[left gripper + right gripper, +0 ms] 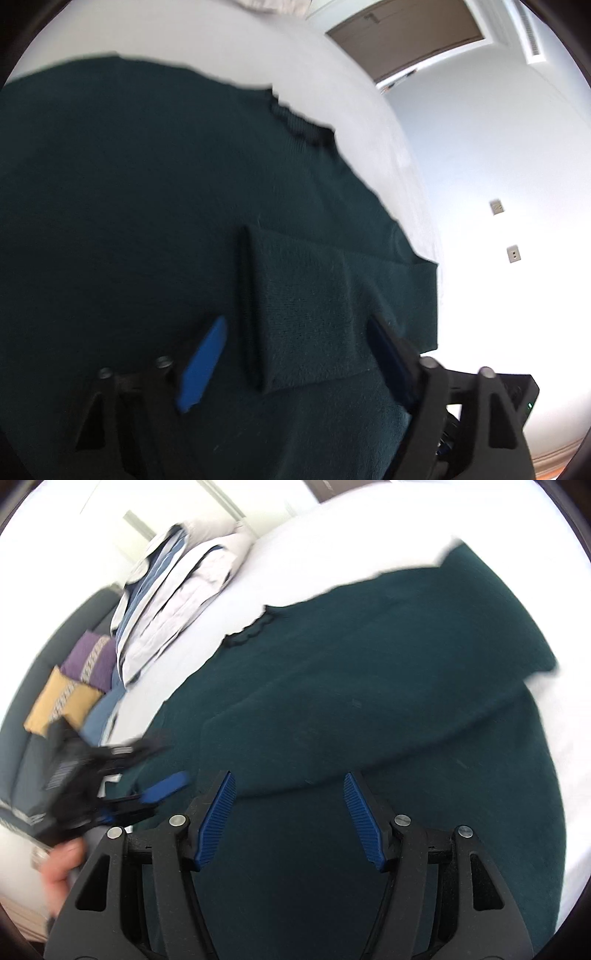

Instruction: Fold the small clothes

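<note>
A dark green knitted sweater [147, 184] lies spread on a white bed [258, 44]. One sleeve is folded across its body, and the cuff end [295, 314] lies between the fingers of my left gripper [295, 321]. The blue pads stand apart on either side of the cuff and do not press it. My right gripper [288, 775] hovers open low over the sweater [369, 664], with only flat cloth under the gap. In the right wrist view the left gripper [162, 786] shows blurred at the sweater's left edge, held by a hand [59, 867].
A stack of folded pale and striped clothes [166, 602] sits on the bed beyond the sweater. A dark sofa [22, 757] with a purple cushion [92, 657] and a yellow cushion [62, 701] stands to the left. A door [406, 33] and a white wall lie past the bed.
</note>
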A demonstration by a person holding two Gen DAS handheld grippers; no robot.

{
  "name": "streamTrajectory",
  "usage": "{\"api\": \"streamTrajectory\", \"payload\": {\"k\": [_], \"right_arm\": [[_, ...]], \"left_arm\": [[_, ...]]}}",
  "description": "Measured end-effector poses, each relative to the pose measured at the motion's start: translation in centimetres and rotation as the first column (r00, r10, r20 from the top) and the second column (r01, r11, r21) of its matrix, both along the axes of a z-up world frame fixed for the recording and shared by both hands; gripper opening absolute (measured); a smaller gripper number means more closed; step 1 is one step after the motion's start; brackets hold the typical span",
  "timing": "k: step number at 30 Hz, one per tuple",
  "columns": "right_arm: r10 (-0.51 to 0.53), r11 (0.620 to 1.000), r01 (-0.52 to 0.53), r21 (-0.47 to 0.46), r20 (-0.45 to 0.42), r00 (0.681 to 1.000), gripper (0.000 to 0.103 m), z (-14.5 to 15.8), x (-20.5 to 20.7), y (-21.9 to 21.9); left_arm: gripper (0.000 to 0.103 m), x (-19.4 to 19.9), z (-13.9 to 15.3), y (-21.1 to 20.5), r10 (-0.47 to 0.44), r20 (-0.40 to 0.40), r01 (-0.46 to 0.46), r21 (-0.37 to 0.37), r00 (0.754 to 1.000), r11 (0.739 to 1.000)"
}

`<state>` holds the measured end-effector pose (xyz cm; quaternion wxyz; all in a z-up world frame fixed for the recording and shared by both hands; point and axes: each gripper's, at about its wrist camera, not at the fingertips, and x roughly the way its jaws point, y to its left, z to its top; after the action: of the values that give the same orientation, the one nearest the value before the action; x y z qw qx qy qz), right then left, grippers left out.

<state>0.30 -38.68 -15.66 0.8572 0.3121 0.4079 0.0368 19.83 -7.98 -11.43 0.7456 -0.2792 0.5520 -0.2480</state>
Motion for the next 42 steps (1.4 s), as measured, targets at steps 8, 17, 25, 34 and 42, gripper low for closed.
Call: {"api": "streamTrajectory", "payload": {"k": [8, 17, 25, 34, 42], "right_arm": [[-0.098, 0.992, 0.094, 0.082, 0.055, 0.994, 0.06, 2.3, -2.4, -6.2], [-0.259, 0.943, 0.245, 0.224, 0.037, 0.965, 0.062, 2.7, -3.6, -13.9], [-0.264, 0.864, 0.28, 0.419, -0.097, 0.96, 0.062, 0.2, -1.6, -15.5], [-0.377, 0.836, 0.371, 0.404, -0.068, 0.924, 0.06, -1.5, -0.1, -17.1], [-0.428, 0.775, 0.395, 0.493, -0.05, 0.902, 0.028, -4.3, -2.2, -19.6]], "left_arm": [[0.009, 1.6, 1.0, -2.2, -0.033, 0.046, 0.026, 0.141, 0.998, 0.99], [0.009, 2.2, 5.8, 1.8, -0.02, 0.231, -0.031, 0.215, 0.973, 0.976], [0.009, 3.5, 4.7, 4.8, 0.037, 0.229, -0.084, 0.197, 0.973, 0.977], [0.009, 3.9, 2.6, 5.7, 0.051, 0.204, -0.093, 0.2, 0.978, 0.976], [0.009, 4.2, -0.8, 7.0, 0.074, 0.17, -0.105, 0.178, 0.983, 0.978]]}}
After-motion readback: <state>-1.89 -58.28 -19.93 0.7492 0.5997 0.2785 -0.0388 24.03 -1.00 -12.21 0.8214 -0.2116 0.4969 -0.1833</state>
